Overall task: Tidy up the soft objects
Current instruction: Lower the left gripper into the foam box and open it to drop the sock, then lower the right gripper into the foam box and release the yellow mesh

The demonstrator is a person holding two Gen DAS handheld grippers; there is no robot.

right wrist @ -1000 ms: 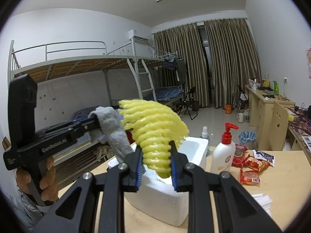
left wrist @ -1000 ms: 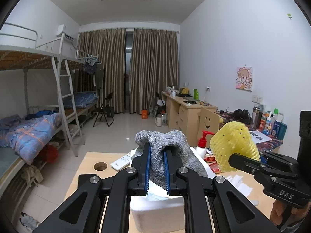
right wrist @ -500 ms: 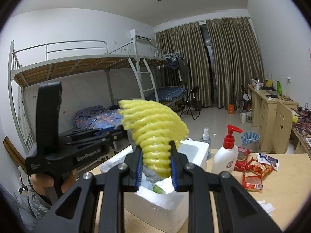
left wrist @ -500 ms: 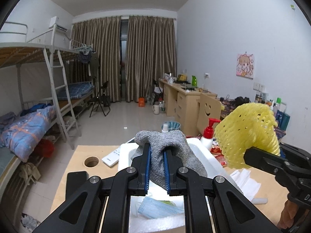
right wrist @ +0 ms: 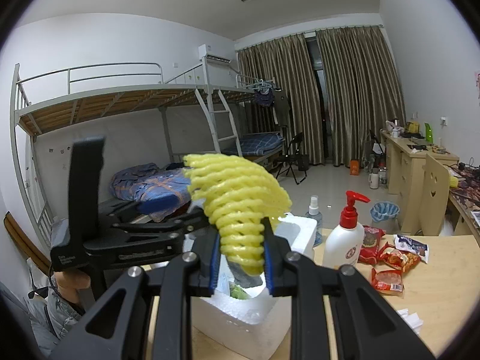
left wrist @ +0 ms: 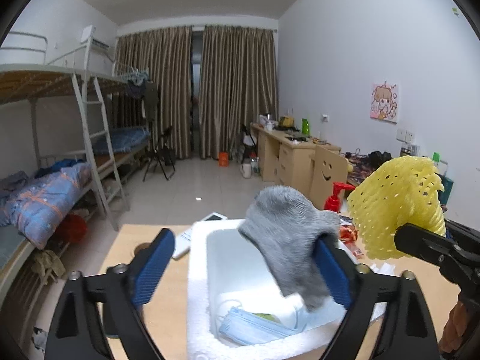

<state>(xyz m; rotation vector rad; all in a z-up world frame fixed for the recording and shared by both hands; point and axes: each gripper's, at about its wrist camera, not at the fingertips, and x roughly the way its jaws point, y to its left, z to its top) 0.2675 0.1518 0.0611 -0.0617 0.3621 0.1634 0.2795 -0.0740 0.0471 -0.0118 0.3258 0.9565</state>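
Observation:
My left gripper (left wrist: pixel 243 240) hangs over the white foam box (left wrist: pixel 198 270) and its jaws are opening, the blue pads wide apart. The grey sock (left wrist: pixel 288 240) is between them. It clings to the right-hand pad and dangles into the box, clear of the other pad. A blue face mask (left wrist: pixel 252 327) lies in the box. My right gripper (right wrist: pixel 241 252) is shut on a yellow foam net (right wrist: pixel 237 204), held just above the near end of the box (right wrist: pixel 255 315). The net (left wrist: pixel 396 207) also shows at the right of the left wrist view.
On the wooden table (right wrist: pixel 435 285), right of the box, stand a red-pump lotion bottle (right wrist: pixel 345 240) and a small spray bottle (right wrist: pixel 313 216). Snack packets (right wrist: pixel 390 255) and white tissues (right wrist: pixel 408 318) lie nearby. A remote (left wrist: pixel 183 240) lies left of the box. Bunk beds fill the left.
The left gripper has moved forward and down over the box and its jaws have sprung apart; the sock, pinched before, now hangs from one pad. The right gripper with the net has stayed put.

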